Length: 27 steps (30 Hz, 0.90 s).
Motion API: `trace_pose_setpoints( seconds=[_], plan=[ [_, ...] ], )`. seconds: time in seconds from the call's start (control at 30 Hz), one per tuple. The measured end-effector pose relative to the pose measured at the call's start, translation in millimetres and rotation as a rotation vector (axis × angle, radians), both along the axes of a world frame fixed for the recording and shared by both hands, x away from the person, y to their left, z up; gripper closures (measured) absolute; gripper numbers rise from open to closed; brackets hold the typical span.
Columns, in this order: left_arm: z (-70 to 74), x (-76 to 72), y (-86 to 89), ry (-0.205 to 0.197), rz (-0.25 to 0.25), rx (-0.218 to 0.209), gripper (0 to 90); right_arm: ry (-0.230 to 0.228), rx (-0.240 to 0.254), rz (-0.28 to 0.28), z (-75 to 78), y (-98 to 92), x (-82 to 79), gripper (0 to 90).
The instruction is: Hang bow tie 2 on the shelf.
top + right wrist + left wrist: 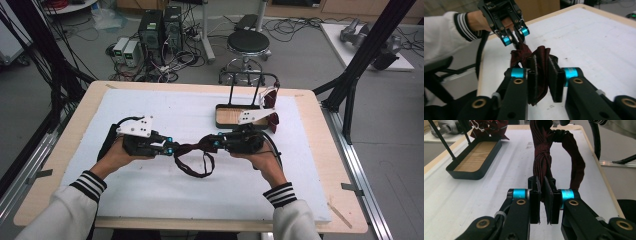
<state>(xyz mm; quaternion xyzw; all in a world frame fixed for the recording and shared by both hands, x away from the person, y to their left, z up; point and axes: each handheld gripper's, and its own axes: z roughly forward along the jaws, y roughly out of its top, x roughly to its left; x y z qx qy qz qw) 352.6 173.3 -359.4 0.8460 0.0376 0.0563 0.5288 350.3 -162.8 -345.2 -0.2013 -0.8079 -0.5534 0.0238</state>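
Note:
A dark red cloth band [187, 148] is stretched between my two grippers above the middle of the white mat, and a loop of it sags below them. My left gripper [175, 148] is shut on one end; in the left gripper view its jaws [543, 202] pinch the band [543, 157], which runs away in a twisted bundle. My right gripper [210, 143] faces it from the right. In the right gripper view its jaws [543, 82] clamp a fold of the band [541, 57], with the left gripper [515, 37] just beyond.
A black tray with a wooden floor [230, 116] and a tall wire handle stands behind the right gripper, with dark red cloth pieces [272, 97] hanging at its right end. The white mat [150, 195] covers most of the table. A stool [248, 42] stands beyond.

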Motion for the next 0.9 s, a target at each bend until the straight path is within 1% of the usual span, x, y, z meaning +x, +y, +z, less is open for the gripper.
trace_pose_setpoints(
  seconds=[0.07,0.13,0.3,0.47,0.5,0.53,0.57,0.63,0.7,0.73,0.8,0.87,0.9],
  plan=[
    [-0.1,0.0,0.0,-0.001,0.001,0.001,83.5,0.028,0.004,0.001,-0.6,-0.1,0.4,84.9],
    [-0.1,0.2,0.2,-0.001,0.001,0.002,83.5,0.045,0.004,0.003,-1.0,0.2,0.2,85.4],
    [0.2,0.3,0.4,0.001,0.005,-0.003,83.4,0.05,0.009,-0.006,-0.6,0.3,0.1,86.3],
    [0.1,1.1,1.3,0.003,0.019,-0.005,81.2,0.026,0.003,-0.008,1.1,1.3,-1.8,86.7],
    [0.0,1.1,1.5,0.005,0.026,-0.013,78.0,0.015,0.003,-0.013,1.4,1.3,-2.0,86.7],
    [-0.3,0.7,1.5,0.002,0.053,-0.022,71.0,0.015,0.002,-0.016,1.9,1.3,-2.3,86.8],
    [-0.7,1.2,2.2,0.007,0.068,-0.026,64.0,0.009,0.002,-0.018,2.0,1.0,-2.0,86.9],
    [-1.8,1.8,4.5,0.009,0.089,-0.03,54.7,0.007,-0.006,-0.031,2.6,-0.7,-2.3,87.0],
    [-3.4,2.9,5.9,0.028,0.124,-0.029,42.4,0.002,0.002,-0.044,3.2,-3.1,-2.2,87.1],
    [-3.8,3.4,6.6,0.027,0.148,-0.023,36.4,-0.008,0.005,-0.048,3.6,-4.3,-2.1,87.1],
    [-4.9,4.1,8.8,0.021,0.188,-0.038,25.8,-0.025,0.02,-0.062,4.2,-6.8,-3.0,87.1],
    [-6.3,3.7,12.3,0.011,0.229,-0.061,19.1,-0.046,0.025,-0.081,4.5,-8.9,-3.8,87.0],
    [-7.4,3.5,15.0,0.006,0.241,-0.068,17.7,-0.048,0.029,-0.09,4.6,-10.0,-4.7,87.0]
  ],
)
